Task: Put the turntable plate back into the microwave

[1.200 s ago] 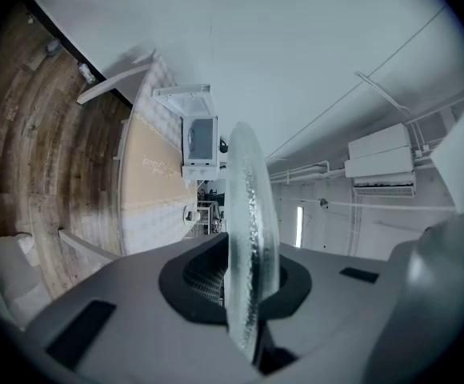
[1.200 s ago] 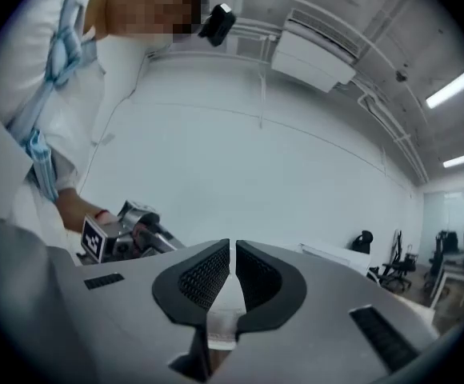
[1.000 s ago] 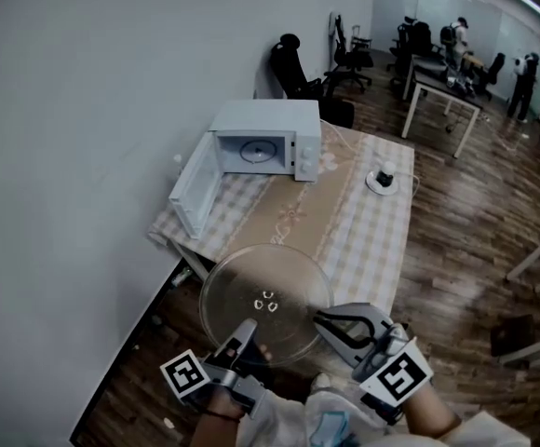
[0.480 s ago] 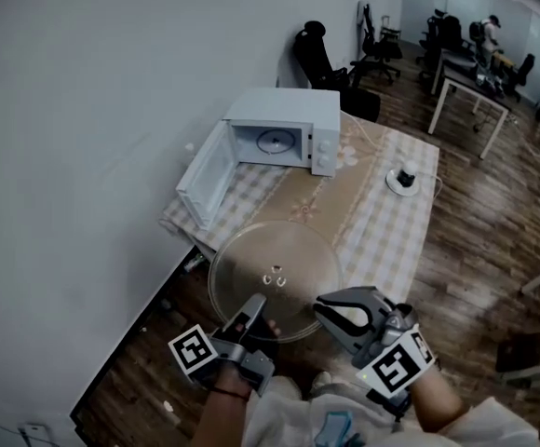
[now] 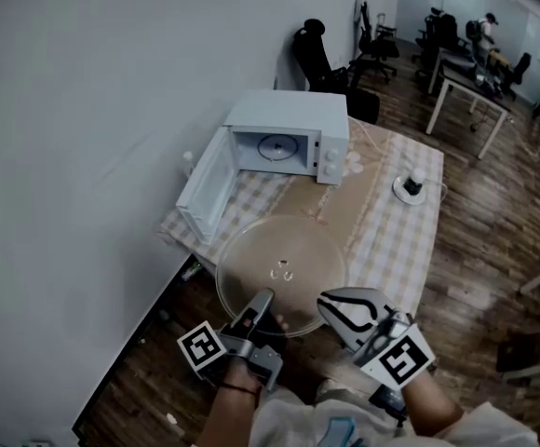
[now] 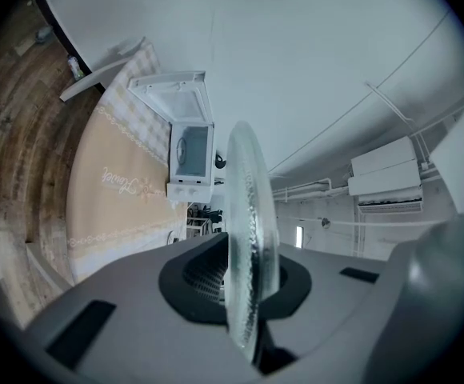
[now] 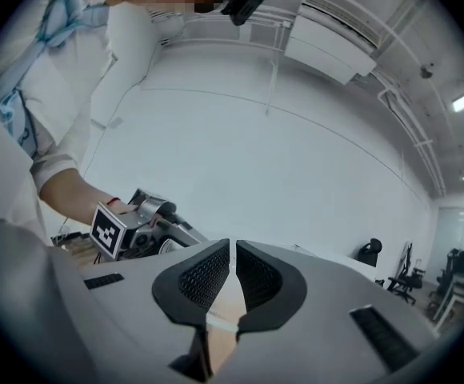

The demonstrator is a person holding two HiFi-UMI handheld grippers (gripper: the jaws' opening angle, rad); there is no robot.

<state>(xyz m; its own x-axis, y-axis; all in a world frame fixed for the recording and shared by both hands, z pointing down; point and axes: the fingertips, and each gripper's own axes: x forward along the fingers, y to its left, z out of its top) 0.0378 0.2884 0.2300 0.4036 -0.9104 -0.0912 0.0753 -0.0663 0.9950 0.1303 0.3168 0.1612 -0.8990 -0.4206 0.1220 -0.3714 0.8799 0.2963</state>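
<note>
Microwave door [image 5: 202,192], white and flat, stands swung out at left-centre of the head view. It leaves the cavity of the boxy white microwave [image 5: 293,117] facing down-frame toward the person.

At lower centre, the left gripper [image 5: 263,302] is clamped on the near rim of the turntable plate [image 5: 281,266]. Its own view shows the ribbed black pads [image 6: 198,274] pressing either face of the glass, which stands edge-on between them. The plate is a clear, round, shallow glass disc with a raised rim and small moulded lugs at its middle. It is carried roughly flat over the near edge of the table, above the checked beige tablecloth [image 5: 386,236].

The cavity lies straight up-frame from the plate, well apart, with bare cloth between. I judge the coming move to be a forward carry along that line, plate level to clear the opening.

Just right of the plate, the right gripper [image 5: 331,304] has its jaws drawn nearly together, with only a slit between them and nothing gripped that I can make out. Whether its tips touch the plate's right rim I cannot tell.
</note>
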